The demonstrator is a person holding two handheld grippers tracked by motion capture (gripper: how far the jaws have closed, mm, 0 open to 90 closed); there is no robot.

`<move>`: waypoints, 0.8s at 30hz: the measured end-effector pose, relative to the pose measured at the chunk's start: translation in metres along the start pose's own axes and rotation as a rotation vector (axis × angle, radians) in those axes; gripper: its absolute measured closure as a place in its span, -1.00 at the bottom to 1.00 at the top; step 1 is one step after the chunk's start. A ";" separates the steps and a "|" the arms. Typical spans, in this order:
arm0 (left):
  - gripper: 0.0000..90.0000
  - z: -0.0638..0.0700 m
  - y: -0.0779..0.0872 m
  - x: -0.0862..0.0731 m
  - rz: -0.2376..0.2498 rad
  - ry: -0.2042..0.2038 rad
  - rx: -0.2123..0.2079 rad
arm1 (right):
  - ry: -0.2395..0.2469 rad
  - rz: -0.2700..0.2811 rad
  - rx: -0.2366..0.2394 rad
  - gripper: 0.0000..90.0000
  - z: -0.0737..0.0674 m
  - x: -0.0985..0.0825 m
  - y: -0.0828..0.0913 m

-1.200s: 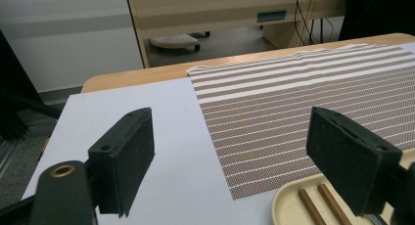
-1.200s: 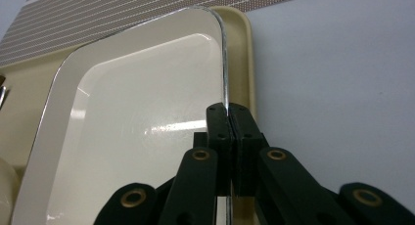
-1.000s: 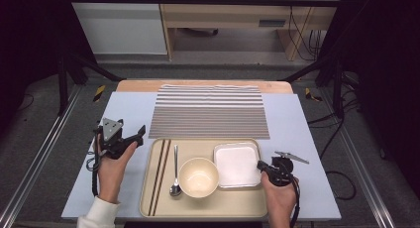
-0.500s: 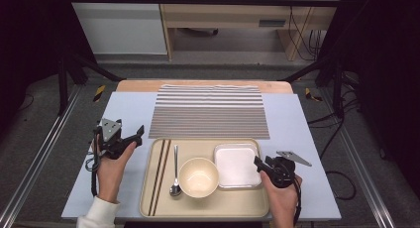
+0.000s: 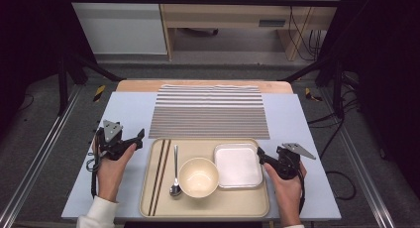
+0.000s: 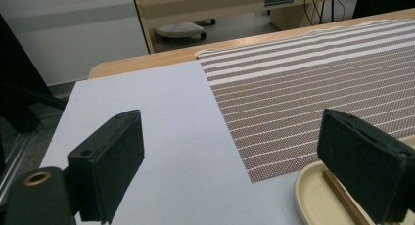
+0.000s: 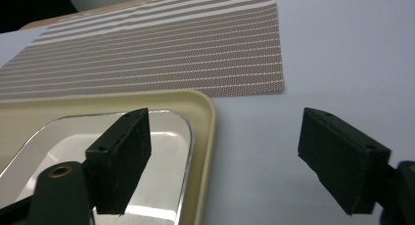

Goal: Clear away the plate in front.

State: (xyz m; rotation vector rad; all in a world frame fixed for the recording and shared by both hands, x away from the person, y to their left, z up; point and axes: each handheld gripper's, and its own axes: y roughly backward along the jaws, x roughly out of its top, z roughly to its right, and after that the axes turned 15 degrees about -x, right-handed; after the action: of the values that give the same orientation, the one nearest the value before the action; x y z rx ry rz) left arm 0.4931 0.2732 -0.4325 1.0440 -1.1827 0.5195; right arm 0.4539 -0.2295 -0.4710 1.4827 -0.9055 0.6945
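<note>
- While both hands rest at the flanks of the beige plastic tray (image 5: 247, 208), the right gripper (image 7: 222, 161) has just been opening; its jaws stand apart, straddling the tray's right rim, clamping nothing.
- Left gripper (image 6: 230, 166): jaws wide apart, nothing between them, beside the tray's left edge.
- On the tray: two brown chopsticks (image 5: 159, 176), a metal spoon (image 5: 175, 171), a cream round bowl (image 5: 198, 176), and a white square dish (image 5: 238, 165) nearest the right gripper.
- Beyond the tray lies a brown-and-white striped placemat (image 5: 209, 112).
- Surface: pale blue table sheet (image 5: 130, 109); grey floor around.
</note>
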 end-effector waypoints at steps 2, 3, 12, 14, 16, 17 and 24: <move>-0.79 0.001 0.000 0.000 0.001 -0.004 -0.007 | 0.003 0.020 -0.016 -0.63 0.002 0.002 -0.002; -0.79 0.002 0.000 0.000 0.000 -0.006 -0.011 | 0.004 0.027 -0.026 -0.64 0.002 0.003 -0.003; -0.83 0.007 -0.001 0.000 -0.005 -0.028 -0.048 | 0.074 0.100 -0.089 -0.65 0.007 0.010 -0.010; -0.83 0.007 0.000 -0.001 0.010 -0.029 -0.057 | 0.107 0.128 -0.091 -0.65 0.007 0.011 -0.010; -0.84 0.008 0.001 -0.003 0.010 -0.032 -0.063 | 0.160 0.164 -0.093 -0.63 0.005 0.012 -0.011; -0.84 0.008 0.001 -0.004 0.008 -0.034 -0.065 | 0.176 0.175 -0.096 -0.62 0.005 0.013 -0.011; -0.86 0.009 0.007 -0.013 0.031 -0.049 -0.106 | 0.293 0.387 -0.070 -0.58 0.001 0.014 -0.008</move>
State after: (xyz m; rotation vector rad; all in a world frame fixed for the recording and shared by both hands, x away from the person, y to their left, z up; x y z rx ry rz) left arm 0.4790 0.2706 -0.4417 0.9535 -1.2578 0.4534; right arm 0.4676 -0.2328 -0.4636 1.1142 -0.9849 1.1199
